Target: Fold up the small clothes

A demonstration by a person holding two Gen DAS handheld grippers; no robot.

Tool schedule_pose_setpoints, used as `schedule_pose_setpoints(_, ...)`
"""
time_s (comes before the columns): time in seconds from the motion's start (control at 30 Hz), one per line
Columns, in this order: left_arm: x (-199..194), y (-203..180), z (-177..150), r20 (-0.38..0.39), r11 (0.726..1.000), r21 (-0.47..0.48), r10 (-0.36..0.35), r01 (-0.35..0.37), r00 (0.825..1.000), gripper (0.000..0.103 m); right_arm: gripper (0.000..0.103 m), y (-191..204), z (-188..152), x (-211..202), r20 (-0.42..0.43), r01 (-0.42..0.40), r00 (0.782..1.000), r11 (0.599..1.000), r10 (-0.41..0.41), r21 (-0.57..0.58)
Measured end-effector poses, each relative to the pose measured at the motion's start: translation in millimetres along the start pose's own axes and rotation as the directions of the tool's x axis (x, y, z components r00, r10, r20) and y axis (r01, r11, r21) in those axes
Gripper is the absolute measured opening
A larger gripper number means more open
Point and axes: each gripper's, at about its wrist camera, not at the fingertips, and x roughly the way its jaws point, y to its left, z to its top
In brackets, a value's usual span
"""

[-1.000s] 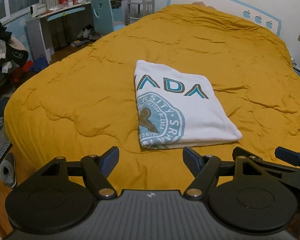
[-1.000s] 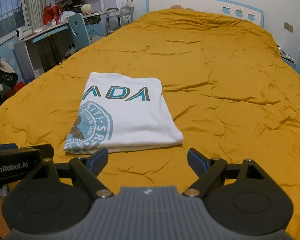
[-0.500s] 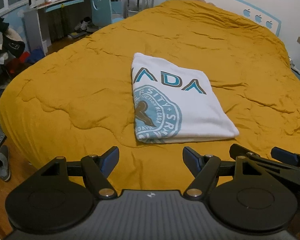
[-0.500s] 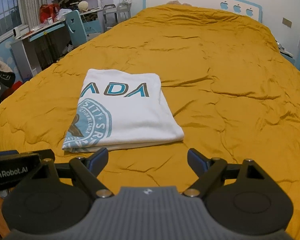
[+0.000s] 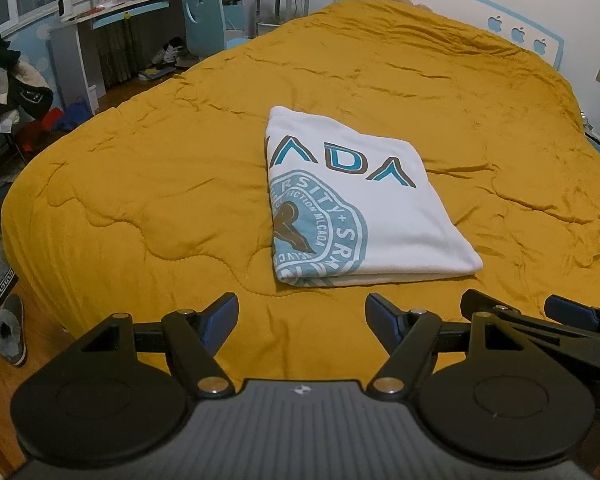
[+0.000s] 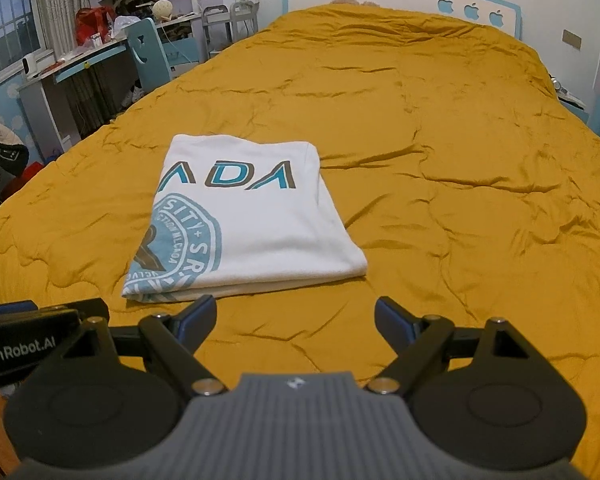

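Folded T-shirt (image 5: 352, 204) lies just ahead of both grippers, left gripper (image 5: 302, 312) and right gripper (image 6: 296, 314) spread wide, holding nothing, the left squarer to its near edge.

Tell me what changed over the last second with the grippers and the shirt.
Both views shifted only slightly. The left gripper and right gripper stayed open, holding nothing, short of the shirt. It stayed folded on the yellow bedspread.
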Motion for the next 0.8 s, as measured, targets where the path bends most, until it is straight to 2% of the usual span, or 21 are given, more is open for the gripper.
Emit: schedule_pose_setpoints(0.8,2.7,-0.2,0.7,-0.013,1.0,0.01,0.012,-0.012,1.0,0.085,0.082,1.9,0.5,-0.7,-0.006,0.021,1.0,1.0,-0.021,-0.017)
